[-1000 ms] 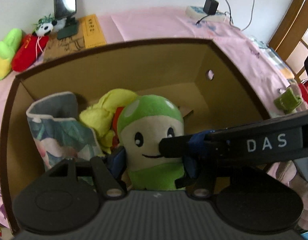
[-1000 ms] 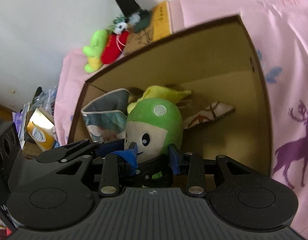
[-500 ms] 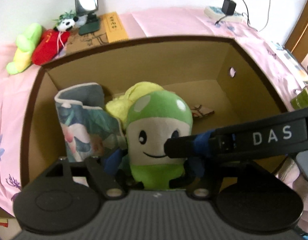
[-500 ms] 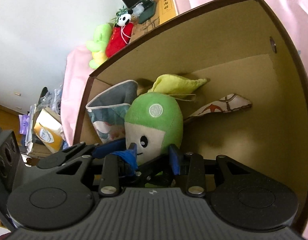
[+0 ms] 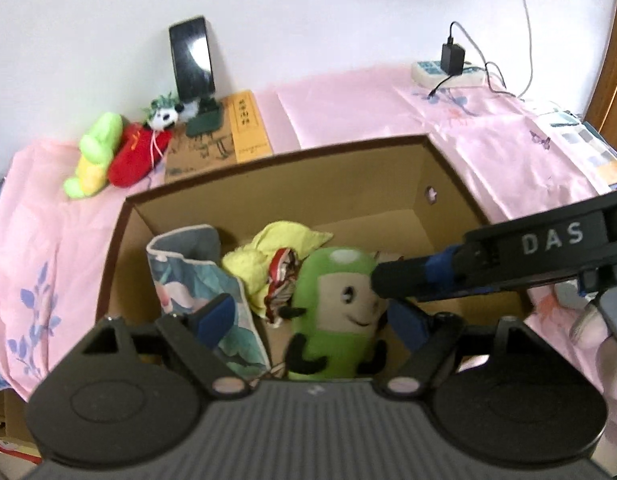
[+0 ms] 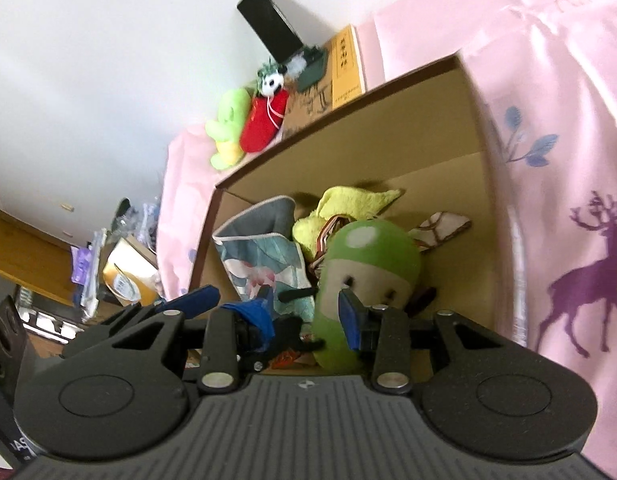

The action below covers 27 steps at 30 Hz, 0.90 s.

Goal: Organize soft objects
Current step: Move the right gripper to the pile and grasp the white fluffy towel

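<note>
Two hand-held grippers hang over an open cardboard box (image 5: 276,184) on a surface draped in pink cloth (image 5: 508,148). The left hand-held gripper (image 5: 308,316) has its blue-padded fingers spread wide and released, one on each side of a green plush doll (image 5: 332,308) with a smiling face, touching nothing that can be seen. The right hand-held gripper (image 6: 308,312) is likewise released, its fingers parted in front of the doll's face; from the left view its black arm marked "DAS" crosses just before the doll's head.

The green plush doll sits tilted inside the box, near the front wall. Just beside it to the left stands a floral fabric pouch (image 5: 196,272), and behind them lie a yellow cloth (image 5: 276,244) and a red-patterned cloth (image 5: 282,280).

Beyond the box, near the wall, a green-and-yellow plush (image 5: 94,156), a red plush (image 5: 134,156) and a small panda toy (image 5: 164,118) rest together beside a phone (image 5: 192,58) on a stand. A power strip (image 5: 448,72) lies farther right.
</note>
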{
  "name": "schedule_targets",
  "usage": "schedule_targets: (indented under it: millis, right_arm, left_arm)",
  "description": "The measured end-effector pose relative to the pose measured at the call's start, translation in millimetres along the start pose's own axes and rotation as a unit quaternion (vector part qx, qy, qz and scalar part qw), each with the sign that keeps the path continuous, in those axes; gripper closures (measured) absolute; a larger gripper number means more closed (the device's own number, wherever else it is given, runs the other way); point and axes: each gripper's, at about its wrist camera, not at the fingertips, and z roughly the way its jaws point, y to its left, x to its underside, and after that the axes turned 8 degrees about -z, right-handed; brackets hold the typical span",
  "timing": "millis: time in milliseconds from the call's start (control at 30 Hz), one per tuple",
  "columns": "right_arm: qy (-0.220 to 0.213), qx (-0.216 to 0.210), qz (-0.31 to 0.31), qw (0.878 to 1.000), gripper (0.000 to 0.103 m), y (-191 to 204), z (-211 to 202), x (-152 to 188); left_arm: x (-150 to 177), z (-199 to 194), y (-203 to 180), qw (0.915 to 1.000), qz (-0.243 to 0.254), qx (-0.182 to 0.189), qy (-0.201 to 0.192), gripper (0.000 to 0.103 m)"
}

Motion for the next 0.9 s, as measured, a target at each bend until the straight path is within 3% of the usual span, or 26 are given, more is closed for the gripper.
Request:
schedule_targets:
  millis: [200, 433, 800, 833, 900]
  right_arm:
    - [-0.038, -0.003, 0.009, 0.999, 0.083, -19.5, -51.9, 8.0]
    - [-0.069, 0.034, 0.024, 0.997, 0.083, -61.9, -113.1, 22.5]
    - [-0.106, 0.127, 0.054, 0.985, 0.083, -147.8, -206.0, 59.5]
    - [-0.108, 0.134, 0.058, 0.983, 0.083, -156.6, -214.6, 62.4]
    - [-0.11, 0.153, 0.062, 0.98, 0.083, -170.2, -228.0, 68.0]
  left_arm:
    - [2.0, -27.6, -37.7, 0.9994, 0.008, 0.014, -0.031, 0.021]
    - [6.0, -40.4, -107.6, 0.9965, 0.032, 0.064, -0.044, 0.021]
    - [31.0, -13.4, -222.5, 0.9856, 0.078, 0.149, 0.019, 0.019]
    - [33.8, -10.1, -233.1, 0.9828, 0.082, 0.163, 0.029, 0.011]
    - [39.8, -5.3, -251.9, 0.9788, 0.089, 0.181, 0.037, 0.009]
